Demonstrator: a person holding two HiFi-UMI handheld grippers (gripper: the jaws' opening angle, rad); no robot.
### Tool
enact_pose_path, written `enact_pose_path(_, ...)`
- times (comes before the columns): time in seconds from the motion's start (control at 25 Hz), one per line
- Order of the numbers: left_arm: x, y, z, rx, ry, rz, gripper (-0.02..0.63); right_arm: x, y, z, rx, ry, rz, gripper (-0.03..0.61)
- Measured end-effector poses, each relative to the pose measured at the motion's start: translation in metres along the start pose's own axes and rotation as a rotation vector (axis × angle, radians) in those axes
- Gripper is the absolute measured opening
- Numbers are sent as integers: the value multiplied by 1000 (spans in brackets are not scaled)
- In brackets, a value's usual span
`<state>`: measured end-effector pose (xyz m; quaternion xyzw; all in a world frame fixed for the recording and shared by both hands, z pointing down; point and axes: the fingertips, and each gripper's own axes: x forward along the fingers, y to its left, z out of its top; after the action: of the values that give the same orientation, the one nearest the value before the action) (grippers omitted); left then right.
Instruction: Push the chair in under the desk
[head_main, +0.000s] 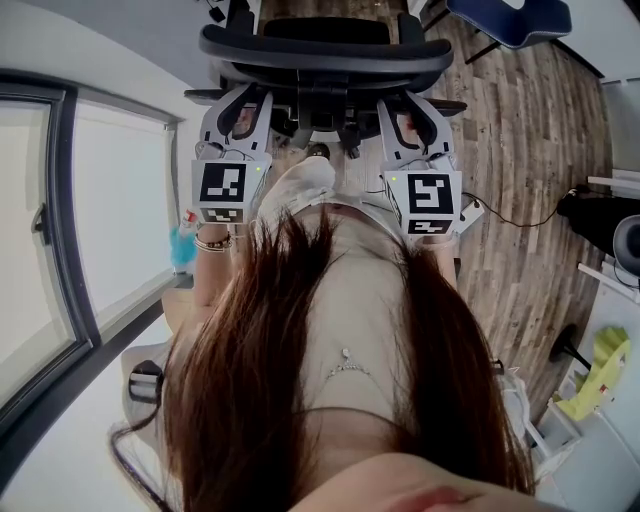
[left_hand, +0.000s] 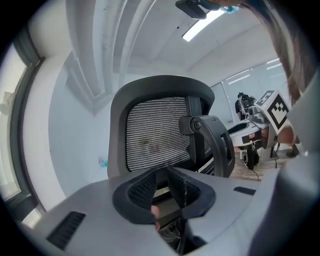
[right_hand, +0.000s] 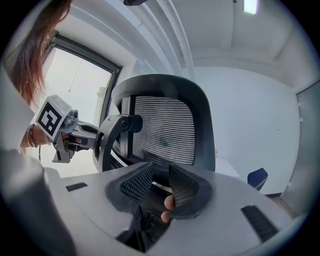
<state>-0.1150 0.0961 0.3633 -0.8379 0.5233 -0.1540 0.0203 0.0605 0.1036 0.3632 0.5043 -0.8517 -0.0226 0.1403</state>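
A black office chair (head_main: 325, 45) with a mesh back stands just ahead of me on the wooden floor. Both grippers are raised at its rear, one on each side of the black support bracket (left_hand: 210, 142). My left gripper (head_main: 240, 112) points at the mesh backrest (left_hand: 155, 132). Its jaws (left_hand: 162, 181) stand slightly apart with nothing pressed between the pads. My right gripper (head_main: 415, 120) mirrors it on the other side, its jaws (right_hand: 160, 182) parted a little wider and empty, facing the backrest (right_hand: 167, 130). Each gripper shows in the other's view, the right gripper (left_hand: 265, 112) and the left gripper (right_hand: 62, 131).
A white surface (head_main: 60, 440) and a large window (head_main: 60, 230) lie to my left, with a blue bottle (head_main: 183, 242) beside them. A blue chair (head_main: 510, 15) stands at the far right. A black cable (head_main: 520, 218) crosses the floor towards white furniture (head_main: 610, 400).
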Motion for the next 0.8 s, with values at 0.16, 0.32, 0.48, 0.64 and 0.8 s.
enact_pose_path(0.16, -1, -1, -4, 11, 14, -12, 75, -1, 3, -6, -14, 22, 15, 109)
enact_pose_path(0.32, -1, -2, -8, 25, 24, -22, 94, 0, 5, -13, -19, 47, 33, 135)
enact_pose_path(0.48, -1, -5, -16, 44, 46, -34, 112, 1, 7, -19, -39, 63, 41, 154)
enact_pose_path(0.64, -1, -6, -23, 70, 69, -43, 126, 2, 9, -21, -56, 66, 53, 169)
enact_pose_path(0.8, -2, -5, -24, 77, 71, -56, 141, 1, 9, -23, -68, 72, 57, 183)
